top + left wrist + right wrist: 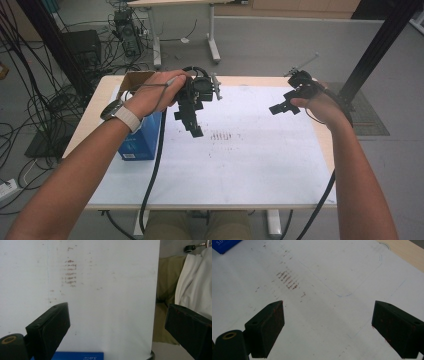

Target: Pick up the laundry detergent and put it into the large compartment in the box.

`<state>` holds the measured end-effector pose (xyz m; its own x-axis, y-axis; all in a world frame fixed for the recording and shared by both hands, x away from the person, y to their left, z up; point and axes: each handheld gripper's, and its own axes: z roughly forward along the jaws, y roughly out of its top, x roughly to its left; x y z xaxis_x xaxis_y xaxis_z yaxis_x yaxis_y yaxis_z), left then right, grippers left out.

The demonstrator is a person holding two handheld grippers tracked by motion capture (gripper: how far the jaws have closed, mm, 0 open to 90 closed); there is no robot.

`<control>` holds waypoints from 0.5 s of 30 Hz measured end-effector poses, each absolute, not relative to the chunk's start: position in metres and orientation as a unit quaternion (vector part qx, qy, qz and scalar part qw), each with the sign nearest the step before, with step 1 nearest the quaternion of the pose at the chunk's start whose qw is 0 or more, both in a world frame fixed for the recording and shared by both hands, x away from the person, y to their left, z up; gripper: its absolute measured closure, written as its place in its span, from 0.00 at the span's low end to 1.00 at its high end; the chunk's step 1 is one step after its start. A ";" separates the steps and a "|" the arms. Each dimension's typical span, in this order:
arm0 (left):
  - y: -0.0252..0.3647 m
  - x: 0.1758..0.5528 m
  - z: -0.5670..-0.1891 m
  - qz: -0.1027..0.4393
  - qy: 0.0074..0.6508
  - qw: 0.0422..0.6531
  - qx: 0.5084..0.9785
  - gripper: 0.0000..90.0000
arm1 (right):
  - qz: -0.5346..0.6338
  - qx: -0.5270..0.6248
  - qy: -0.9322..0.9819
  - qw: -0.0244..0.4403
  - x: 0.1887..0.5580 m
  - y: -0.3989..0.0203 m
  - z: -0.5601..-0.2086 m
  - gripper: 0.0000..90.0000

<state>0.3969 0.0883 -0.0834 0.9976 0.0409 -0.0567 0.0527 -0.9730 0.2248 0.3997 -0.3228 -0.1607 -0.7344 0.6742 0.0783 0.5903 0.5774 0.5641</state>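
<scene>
Forearms (75,175), 2 open tools, white sheet (240,165)

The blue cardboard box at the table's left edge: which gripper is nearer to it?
Left. The left gripper hovers just right of the blue cardboard box; the right gripper hangs far across the white sheet.

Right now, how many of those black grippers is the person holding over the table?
2. The left gripper hangs over the white sheet, beside the blue box. The right gripper is held above the sheet's far right part. Both are open and hold nothing.
</scene>
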 end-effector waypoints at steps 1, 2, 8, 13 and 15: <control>0.088 0.397 -0.083 -0.026 0.023 0.114 0.993 0.07 | 0.290 0.357 0.885 0.072 0.400 -0.323 -0.161 0.12; 0.088 0.397 -0.084 -0.026 0.023 0.112 0.993 0.07 | 0.290 0.358 0.885 0.072 0.399 -0.323 -0.161 0.12; 0.088 0.398 -0.085 -0.026 0.026 0.112 0.993 0.07 | 0.290 0.357 0.885 0.072 0.400 -0.323 -0.162 0.12; 0.088 0.398 -0.086 -0.026 0.027 0.109 0.993 0.07 | 0.289 0.356 0.886 0.071 0.402 -0.321 -0.162 0.12; 0.089 0.398 -0.086 -0.026 0.029 0.110 0.993 0.07 | 0.290 0.356 0.886 0.070 0.402 -0.321 -0.162 0.12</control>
<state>0.3979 0.0889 -0.0863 0.9970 0.0508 -0.0588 0.0624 -0.9741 0.2172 0.4017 -0.3211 -0.1625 -0.7371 0.6708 0.0817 0.5895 0.5791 0.5632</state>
